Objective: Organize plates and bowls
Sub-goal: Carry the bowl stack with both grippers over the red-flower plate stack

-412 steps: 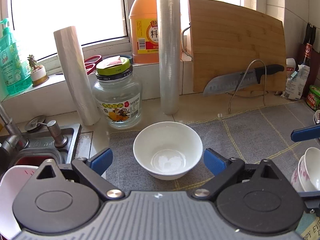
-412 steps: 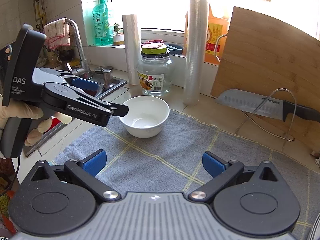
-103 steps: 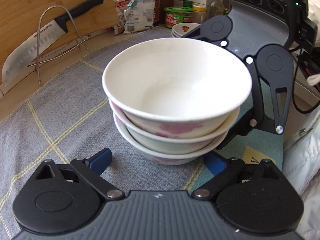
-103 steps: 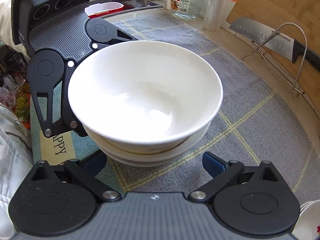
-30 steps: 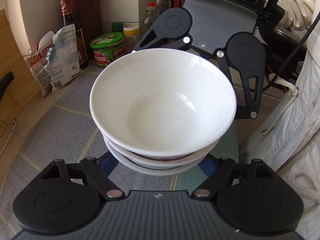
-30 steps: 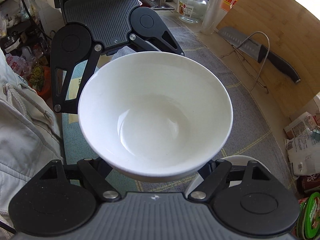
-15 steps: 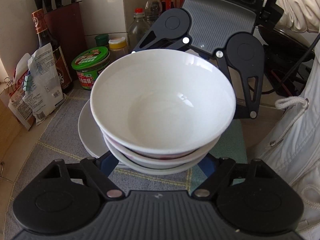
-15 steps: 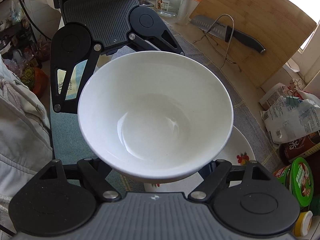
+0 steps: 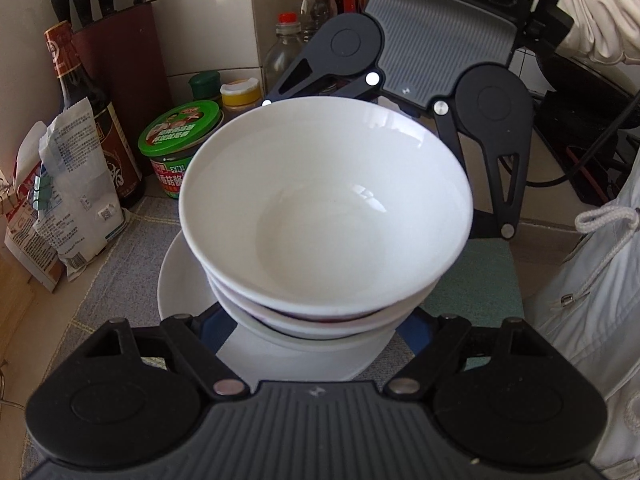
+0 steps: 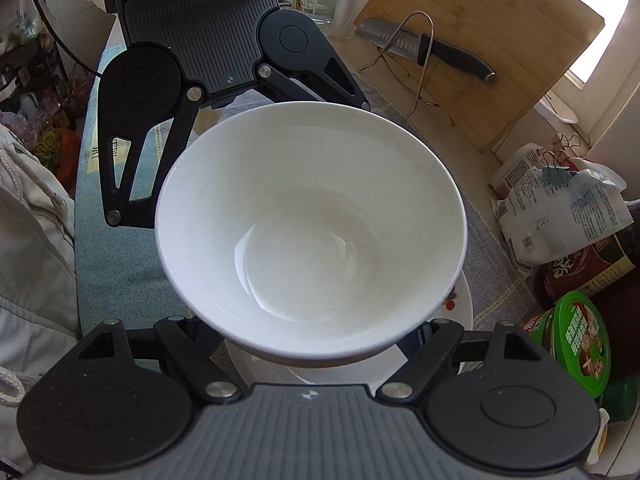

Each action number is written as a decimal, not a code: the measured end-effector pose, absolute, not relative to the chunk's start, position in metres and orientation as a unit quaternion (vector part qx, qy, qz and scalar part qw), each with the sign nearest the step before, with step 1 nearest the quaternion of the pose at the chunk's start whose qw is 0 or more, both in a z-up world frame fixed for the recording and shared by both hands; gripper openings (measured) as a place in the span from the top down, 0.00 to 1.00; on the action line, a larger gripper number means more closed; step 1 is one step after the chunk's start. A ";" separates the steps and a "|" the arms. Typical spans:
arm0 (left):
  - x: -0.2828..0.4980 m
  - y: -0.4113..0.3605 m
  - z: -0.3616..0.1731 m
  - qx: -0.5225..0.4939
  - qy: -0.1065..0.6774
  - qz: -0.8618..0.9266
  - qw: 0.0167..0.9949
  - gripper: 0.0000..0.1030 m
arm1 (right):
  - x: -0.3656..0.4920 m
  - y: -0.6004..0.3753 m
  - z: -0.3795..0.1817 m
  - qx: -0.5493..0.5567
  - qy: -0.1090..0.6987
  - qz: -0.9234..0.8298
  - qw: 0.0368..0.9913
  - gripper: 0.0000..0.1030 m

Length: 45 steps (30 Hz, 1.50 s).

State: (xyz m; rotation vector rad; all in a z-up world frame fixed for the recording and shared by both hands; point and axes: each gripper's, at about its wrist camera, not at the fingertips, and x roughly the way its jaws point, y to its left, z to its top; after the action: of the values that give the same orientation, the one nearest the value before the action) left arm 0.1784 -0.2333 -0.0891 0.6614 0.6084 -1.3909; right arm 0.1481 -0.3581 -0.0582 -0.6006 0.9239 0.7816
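Under the bowl stack [image 9: 326, 216], both grippers' fingertips vanish: left gripper [image 9: 316, 330], right gripper [image 10: 316, 340] clamp it; plate [image 9: 180, 280] half-hidden at seven o'clock.

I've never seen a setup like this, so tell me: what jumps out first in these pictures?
A stack of white bowls fills the middle of both views, gripped from opposite sides by the left gripper and the right gripper. It hangs over a white plate on the grey mat; a green-lidded jar stands behind.
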 end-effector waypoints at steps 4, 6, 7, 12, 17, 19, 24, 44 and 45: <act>0.185 -0.239 -0.093 0.291 0.276 -0.619 0.675 0.19 | 0.157 -0.366 -0.064 -0.275 0.433 0.364 0.778 0.16; 0.188 -0.241 -0.096 0.290 0.279 -0.619 0.675 0.19 | 0.160 -0.369 -0.067 -0.274 0.435 0.366 0.776 0.16; 0.190 -0.242 -0.097 0.289 0.281 -0.619 0.674 0.19 | 0.162 -0.370 -0.068 -0.272 0.436 0.366 0.776 0.16; 0.198 -0.247 -0.102 0.288 0.287 -0.619 0.672 0.19 | 0.169 -0.375 -0.075 -0.268 0.442 0.367 0.773 0.16; 0.205 -0.250 -0.105 0.286 0.292 -0.620 0.670 0.19 | 0.175 -0.380 -0.080 -0.259 0.446 0.368 0.773 0.16; 0.206 -0.251 -0.106 0.286 0.293 -0.619 0.670 0.19 | 0.177 -0.380 -0.082 -0.258 0.449 0.368 0.773 0.16; 0.208 -0.252 -0.111 0.284 0.299 -0.620 0.667 0.19 | 0.179 -0.380 -0.086 -0.260 0.456 0.368 0.767 0.16; 0.208 -0.247 -0.106 0.267 0.284 -0.604 0.695 0.05 | 0.174 -0.380 -0.086 -0.263 0.454 0.358 0.773 0.00; 0.208 -0.246 -0.105 0.269 0.284 -0.600 0.698 0.05 | 0.174 -0.380 -0.086 -0.263 0.454 0.357 0.773 0.00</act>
State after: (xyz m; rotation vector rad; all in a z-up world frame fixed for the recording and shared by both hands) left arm 0.2077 -0.2459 -0.1053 0.5988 0.6328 -1.3374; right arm 0.1735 -0.3800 -0.0861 -0.5695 0.9848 0.7739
